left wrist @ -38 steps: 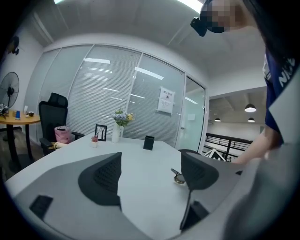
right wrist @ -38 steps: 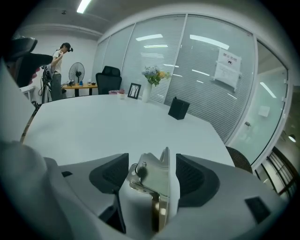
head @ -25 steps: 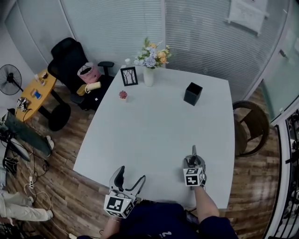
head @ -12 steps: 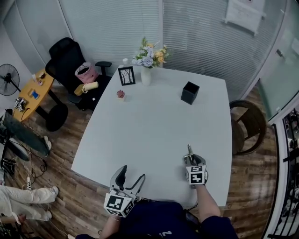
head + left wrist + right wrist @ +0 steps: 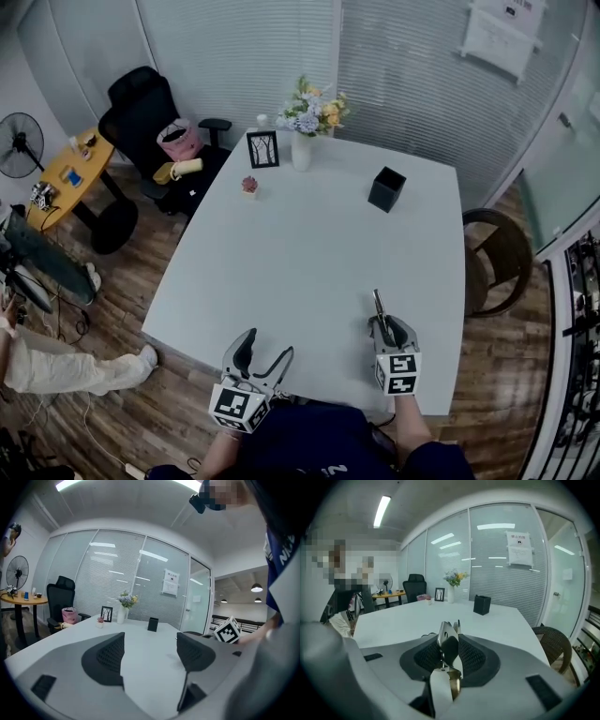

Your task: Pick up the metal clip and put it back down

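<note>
Between the right gripper's two dark ribbed pads, the metal clip was pinched upright. Its silver tip stuck out forward past the pads, and its shiny handles trailed back toward the camera. Those jaws had just been closing and now pressed on the clip from both sides, so the grip was firm. In the head view the clip showed as a thin sliver at the front of that gripper. It sat over the near right part of the white table and looked to be off the surface rather than lying on it.

Beside it, to that gripper's left and well apart from the clip, the left gripper hovered at the table's near edge. Its jaws had also just been closing a little, yet they stood wide apart with only bare tabletop showing between them, so it held nothing.

Far ahead of the right gripper stood a black box. Further off, ahead and to its left, were a vase of flowers, a picture frame and a small potted plant.
</note>
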